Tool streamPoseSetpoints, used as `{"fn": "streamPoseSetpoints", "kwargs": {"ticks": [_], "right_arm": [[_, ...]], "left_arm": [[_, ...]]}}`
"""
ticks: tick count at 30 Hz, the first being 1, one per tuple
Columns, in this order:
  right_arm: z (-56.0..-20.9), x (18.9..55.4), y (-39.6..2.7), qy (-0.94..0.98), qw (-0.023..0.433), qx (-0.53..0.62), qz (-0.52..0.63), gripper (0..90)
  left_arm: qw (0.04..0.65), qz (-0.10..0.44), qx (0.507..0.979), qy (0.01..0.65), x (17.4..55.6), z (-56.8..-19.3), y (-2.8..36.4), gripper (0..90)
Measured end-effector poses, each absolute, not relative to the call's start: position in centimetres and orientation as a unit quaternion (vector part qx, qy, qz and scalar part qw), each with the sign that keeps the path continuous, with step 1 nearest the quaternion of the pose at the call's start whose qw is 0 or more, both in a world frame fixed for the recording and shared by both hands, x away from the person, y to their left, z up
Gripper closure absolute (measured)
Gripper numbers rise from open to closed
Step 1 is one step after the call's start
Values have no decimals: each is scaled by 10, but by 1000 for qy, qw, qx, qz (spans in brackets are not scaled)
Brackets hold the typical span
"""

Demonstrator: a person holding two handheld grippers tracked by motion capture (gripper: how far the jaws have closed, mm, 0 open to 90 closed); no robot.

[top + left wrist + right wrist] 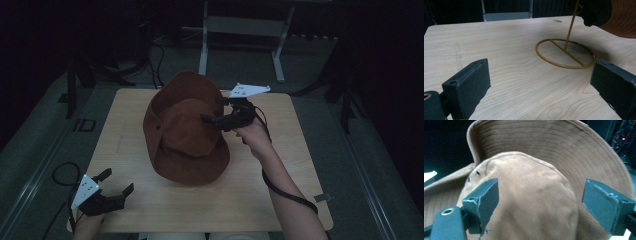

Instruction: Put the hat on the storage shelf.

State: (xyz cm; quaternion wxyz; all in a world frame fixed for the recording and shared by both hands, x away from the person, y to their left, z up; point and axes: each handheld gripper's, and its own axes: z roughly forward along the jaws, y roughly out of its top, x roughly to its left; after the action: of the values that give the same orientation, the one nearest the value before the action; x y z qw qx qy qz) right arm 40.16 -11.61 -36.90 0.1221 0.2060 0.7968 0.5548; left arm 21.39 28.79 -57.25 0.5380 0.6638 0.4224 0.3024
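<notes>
Right gripper (pixel 212 110) open at brown hat (pixel 185 135) crown.

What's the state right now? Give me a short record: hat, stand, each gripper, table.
hat: brown brimmed hat, over the middle of the table, raised above the stand's base
stand: gold wire stand, ring base flat on the table, rod rising under the hat
left gripper: open, near front left corner, holding nothing
right gripper: open, jaws either side of the hat's crown
table: light wood

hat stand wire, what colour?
Mustard yellow, ring base and upright rod alike: the hat stand shows best in the left gripper view.
</notes>
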Motion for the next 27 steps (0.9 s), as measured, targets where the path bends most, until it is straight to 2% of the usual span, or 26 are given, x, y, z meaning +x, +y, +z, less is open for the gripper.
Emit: {"fn": "streamPoseSetpoints", "kwargs": {"ticks": [9, 27], "right_arm": [[-383, 395, -154, 790, 148, 228, 550, 141], [-435, 390, -213, 785, 159, 281, 529, 142]], "left_arm": [[536, 302, 666, 422, 214, -574, 287, 43], [534, 297, 668, 424, 216, -575, 286, 43]]}}
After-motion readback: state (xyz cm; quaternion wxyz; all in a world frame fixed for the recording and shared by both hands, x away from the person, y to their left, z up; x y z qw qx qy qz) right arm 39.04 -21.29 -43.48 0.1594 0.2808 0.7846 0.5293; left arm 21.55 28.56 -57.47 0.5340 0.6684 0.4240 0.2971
